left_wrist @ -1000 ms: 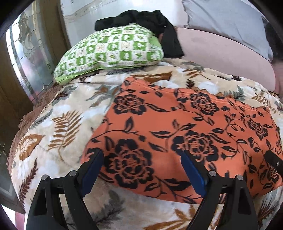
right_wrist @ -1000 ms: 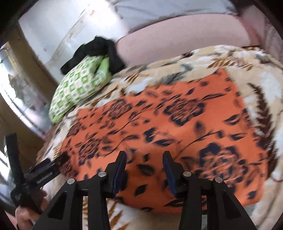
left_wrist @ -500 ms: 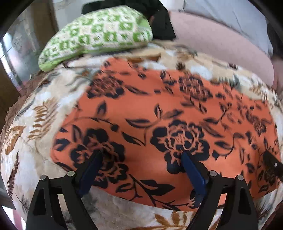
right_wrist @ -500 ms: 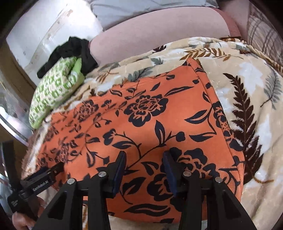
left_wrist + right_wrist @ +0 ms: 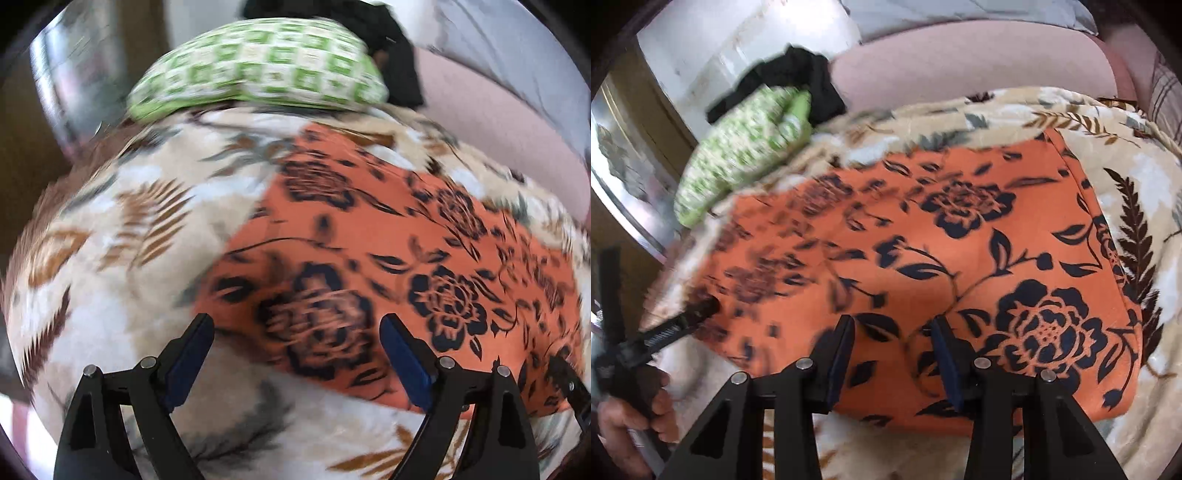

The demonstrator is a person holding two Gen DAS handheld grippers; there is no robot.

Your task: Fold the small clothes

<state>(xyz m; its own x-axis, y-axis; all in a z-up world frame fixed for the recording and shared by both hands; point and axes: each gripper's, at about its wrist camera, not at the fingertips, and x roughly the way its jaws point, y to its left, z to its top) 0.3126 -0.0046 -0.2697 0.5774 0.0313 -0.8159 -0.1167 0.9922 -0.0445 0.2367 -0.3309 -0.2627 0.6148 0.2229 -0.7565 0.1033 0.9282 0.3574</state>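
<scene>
The left gripper (image 5: 297, 349) has black triangular finger frames with cut-out windows, round silver screw heads at the joints and blue pads inside the jaws. The right gripper (image 5: 892, 349) is built the same (its pads read darker navy). The person's left hand (image 5: 631, 424) wraps a black handle

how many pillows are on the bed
1: a green-checked pillow at the far left end of the blanket, beyond the orange cloth, with black clothing behind it. Others may lie out of view.
</scene>
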